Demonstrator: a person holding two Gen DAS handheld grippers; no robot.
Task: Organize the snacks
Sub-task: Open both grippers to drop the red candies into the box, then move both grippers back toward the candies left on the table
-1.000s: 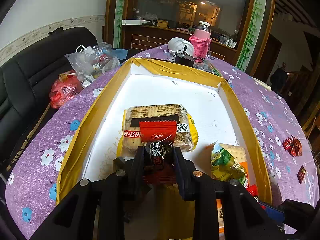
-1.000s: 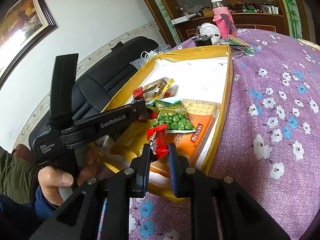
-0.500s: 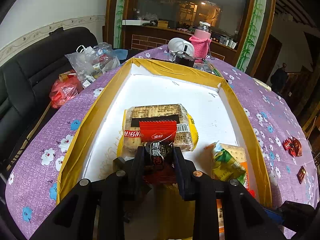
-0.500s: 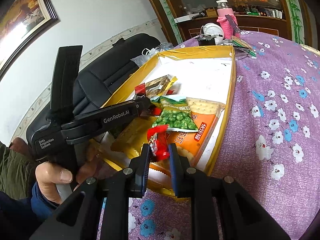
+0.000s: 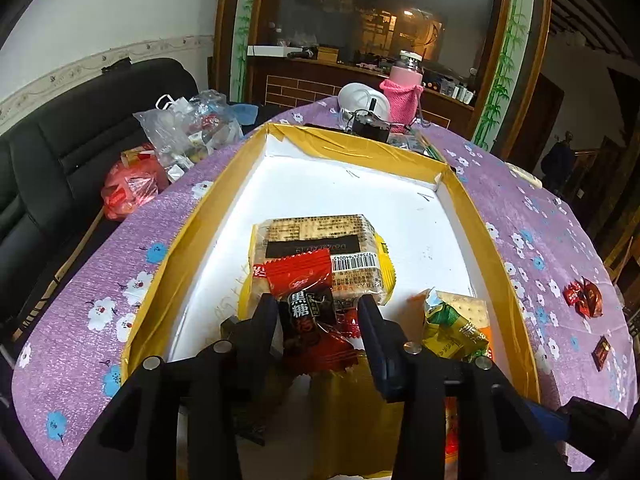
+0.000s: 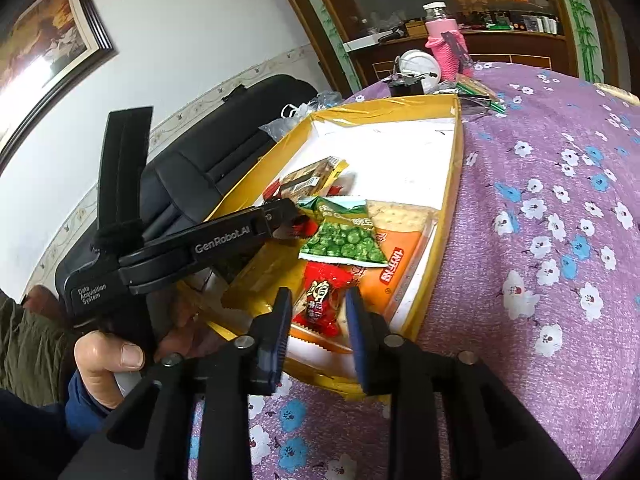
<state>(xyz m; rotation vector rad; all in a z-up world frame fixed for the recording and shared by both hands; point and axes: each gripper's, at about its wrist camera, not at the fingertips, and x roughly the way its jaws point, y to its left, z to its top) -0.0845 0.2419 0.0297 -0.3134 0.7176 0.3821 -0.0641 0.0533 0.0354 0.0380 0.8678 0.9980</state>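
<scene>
Left gripper (image 5: 318, 314) spread wide over the yellow-rimmed box (image 5: 192, 236), a red-and-black candy (image 5: 306, 312) lying loose between its fingers, on the near end of a cracker pack (image 5: 320, 248). Right gripper (image 6: 316, 314) likewise parted, a red candy (image 6: 322, 300) in the gap, on an orange cracker packet (image 6: 394, 264) beside a green pea bag (image 6: 344, 236). Two wrapped sweets (image 5: 584, 298) out on the purple floral cloth (image 5: 560, 240).
</scene>
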